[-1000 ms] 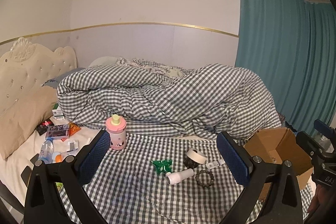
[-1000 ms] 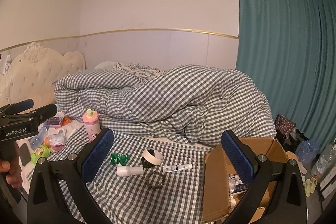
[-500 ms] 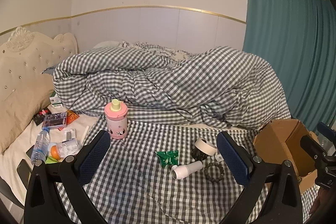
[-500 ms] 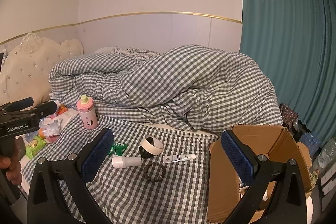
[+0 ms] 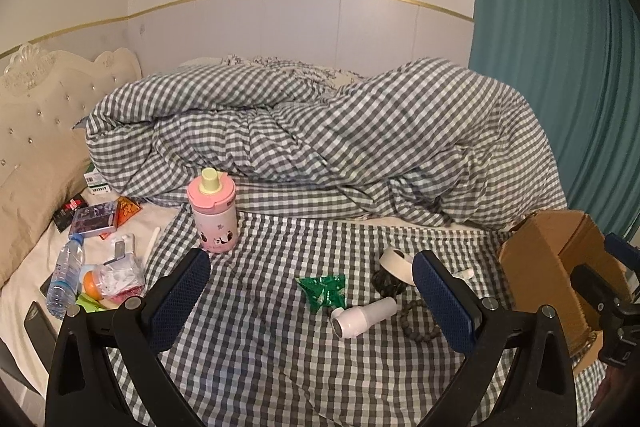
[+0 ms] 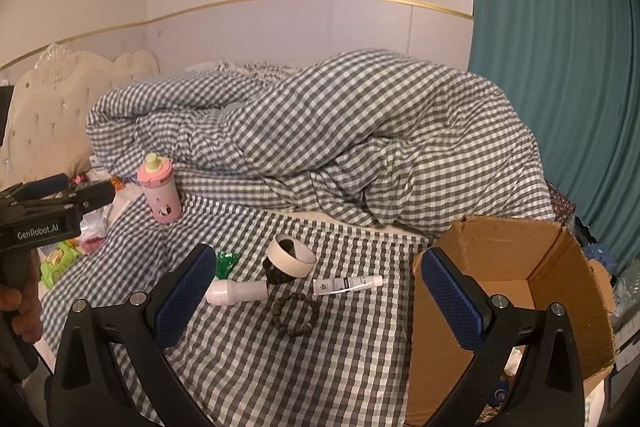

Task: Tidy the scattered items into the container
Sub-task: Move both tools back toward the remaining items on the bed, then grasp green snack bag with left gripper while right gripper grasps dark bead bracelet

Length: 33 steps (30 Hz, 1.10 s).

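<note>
On the checked sheet lie a green wrapper, a white cylinder, a bead bracelet, a tape roll leaning on a dark object, and a white tube. A pink bottle stands upright behind them. An open cardboard box sits at the right. My left gripper hovers open over the wrapper, holding nothing. My right gripper is open above the bracelet, its right finger in front of the box.
A heaped checked duvet fills the back of the bed. At the left lie a water bottle, snack packets and a pillow by the headboard. A teal curtain hangs at the right.
Both grippers have moved forward and tilted down toward the items, which now look larger and nearer. Both stay open. Nothing on the bed has moved.
</note>
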### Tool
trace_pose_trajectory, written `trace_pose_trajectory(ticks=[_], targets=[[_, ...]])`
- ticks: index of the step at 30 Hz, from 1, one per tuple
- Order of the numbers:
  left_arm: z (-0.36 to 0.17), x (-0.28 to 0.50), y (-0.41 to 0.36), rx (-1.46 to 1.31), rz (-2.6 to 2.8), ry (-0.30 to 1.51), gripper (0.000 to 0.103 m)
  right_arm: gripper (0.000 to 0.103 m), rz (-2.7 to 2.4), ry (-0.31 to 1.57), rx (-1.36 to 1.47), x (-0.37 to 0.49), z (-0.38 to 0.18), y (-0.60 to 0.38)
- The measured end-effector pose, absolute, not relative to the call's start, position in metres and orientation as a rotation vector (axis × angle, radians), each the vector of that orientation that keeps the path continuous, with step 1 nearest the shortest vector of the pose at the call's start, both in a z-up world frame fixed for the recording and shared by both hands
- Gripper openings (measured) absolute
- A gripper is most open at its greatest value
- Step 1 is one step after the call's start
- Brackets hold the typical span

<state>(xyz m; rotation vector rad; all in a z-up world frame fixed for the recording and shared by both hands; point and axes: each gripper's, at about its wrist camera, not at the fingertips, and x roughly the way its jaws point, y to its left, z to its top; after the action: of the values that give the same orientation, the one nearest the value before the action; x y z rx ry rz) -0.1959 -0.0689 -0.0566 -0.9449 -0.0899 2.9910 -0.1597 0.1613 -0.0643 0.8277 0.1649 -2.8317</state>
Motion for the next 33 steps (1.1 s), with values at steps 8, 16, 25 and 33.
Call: trace_pose_trajectory(ticks=[8,16,25,33], targets=[[-0.083,-0.219,-0.071,-1.027,2.968,-0.091,0.103,0.103,-2.773,0.176,0.946,-0.180,-0.100,0.156],[-0.115,-0.246,-0.076,-1.121,2.938,-0.098,0.103,0.103,-2.712,0.204,1.037,-0.199,-0.134,0.146],[-0.157,-0.275,-0.079,-1.243,2.880,-0.097,0.103,0.103,-2.657,0.173,1.151,-0.224,-0.176,0.144],[-0.186,-0.297,-0.077,-1.323,2.832,-0.085,0.103,0.103,-2.618,0.166,1.225,-0.240,-0.205,0.140]])
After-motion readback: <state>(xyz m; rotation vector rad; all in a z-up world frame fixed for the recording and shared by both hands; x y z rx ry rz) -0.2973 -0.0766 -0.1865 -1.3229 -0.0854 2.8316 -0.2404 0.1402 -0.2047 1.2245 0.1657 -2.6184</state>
